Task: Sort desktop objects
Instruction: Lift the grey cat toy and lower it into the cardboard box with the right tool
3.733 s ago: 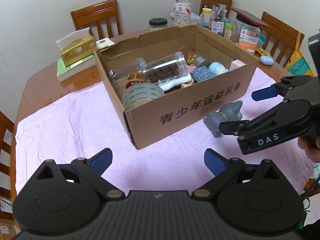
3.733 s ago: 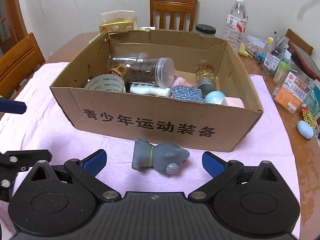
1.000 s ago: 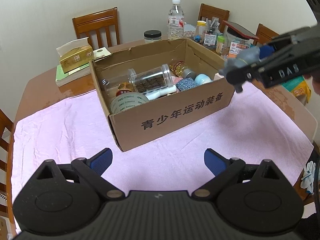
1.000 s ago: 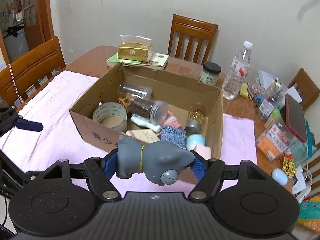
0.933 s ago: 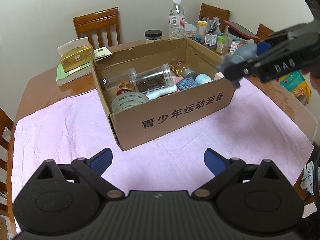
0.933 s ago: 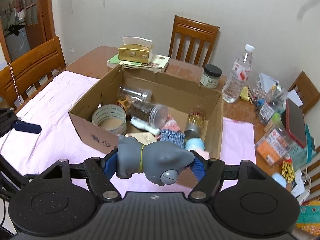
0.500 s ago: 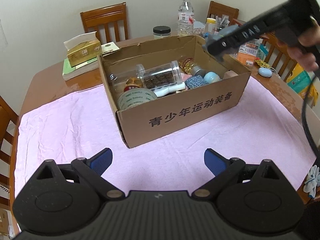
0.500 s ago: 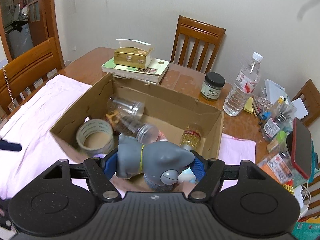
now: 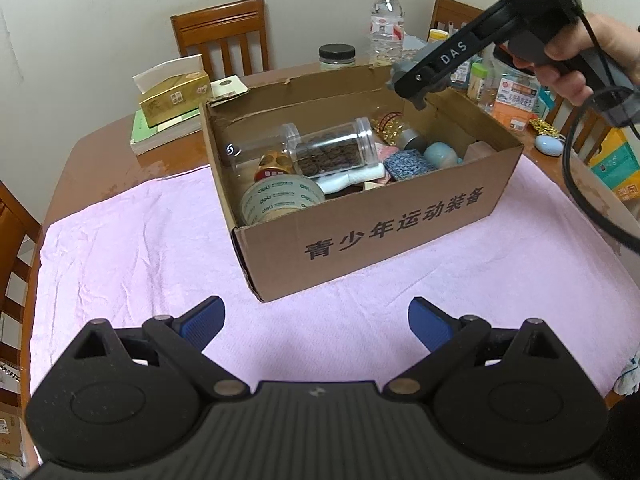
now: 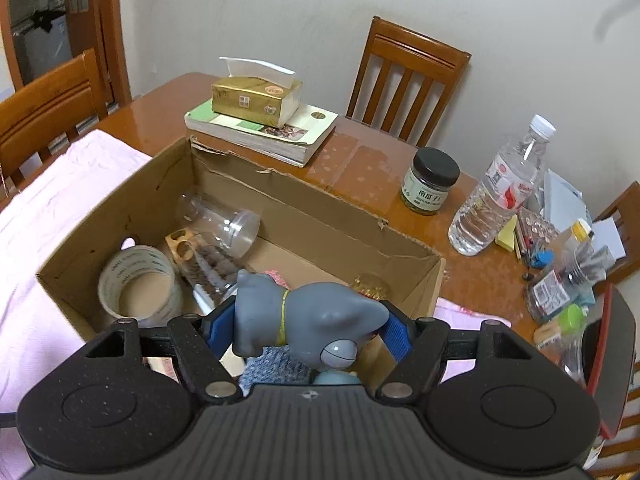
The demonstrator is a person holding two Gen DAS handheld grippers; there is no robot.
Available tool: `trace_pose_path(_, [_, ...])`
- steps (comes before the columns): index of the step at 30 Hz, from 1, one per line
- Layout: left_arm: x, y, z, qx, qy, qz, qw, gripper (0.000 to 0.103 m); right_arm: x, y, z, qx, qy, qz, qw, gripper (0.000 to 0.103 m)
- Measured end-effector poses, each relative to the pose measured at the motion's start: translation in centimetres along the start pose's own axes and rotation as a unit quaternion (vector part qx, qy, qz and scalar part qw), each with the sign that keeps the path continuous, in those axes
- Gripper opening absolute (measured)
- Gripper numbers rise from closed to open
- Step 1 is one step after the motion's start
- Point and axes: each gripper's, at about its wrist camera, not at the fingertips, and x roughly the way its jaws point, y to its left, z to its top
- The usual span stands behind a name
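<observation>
My right gripper (image 10: pixel 306 326) is shut on a grey toy figure (image 10: pixel 296 314) and holds it in the air above the open cardboard box (image 10: pixel 320 204). In the left wrist view the right gripper (image 9: pixel 414 80) hangs over the box's far right corner, with the grey toy (image 9: pixel 420 98) partly hidden between its fingers. The box (image 9: pixel 384 228) holds a tape roll (image 9: pixel 280 200), a clear jar (image 9: pixel 332 152), a blue knitted piece (image 9: pixel 408 162) and other small items. My left gripper (image 9: pixel 316 322) is open and empty, low over the pink cloth (image 9: pixel 132 248) in front of the box.
A tissue box (image 10: pixel 256 96) lies on a book (image 10: pixel 264 132) behind the box. A dark-lidded jar (image 10: pixel 430 182), a water bottle (image 10: pixel 500 192) and cluttered small bottles (image 10: pixel 564 276) stand at the right. Wooden chairs (image 10: pixel 404 80) ring the table.
My right gripper has picked the grey toy up from the cloth in front of the box and carried it up and over the box. The left gripper stayed open in place.
</observation>
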Motion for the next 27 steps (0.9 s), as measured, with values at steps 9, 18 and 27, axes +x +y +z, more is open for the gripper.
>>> trace_pose_path(9, [0.4, 0.0, 0.3, -0.003, 0.004, 0.011, 0.9999, 0.098, 2.3, -0.6, 1.5, -0.042, -0.002, -0.011, 0.999, 0.077])
trace_pose_path(18, [0.6, 0.0, 0.3, -0.005, 0.005, 0.018, 0.9998, 0.098, 2.2, -1.7, 1.3, -0.015, -0.013, -0.011, 1.0, 0.086])
trace_pose_path(27, [0.2, -0.2, 0.2, 0.0, -0.008, 0.022, 0.9997, 0.098, 0.6, -2.3, 0.0, 0.038, -0.003, 0.002, 0.999, 0.102])
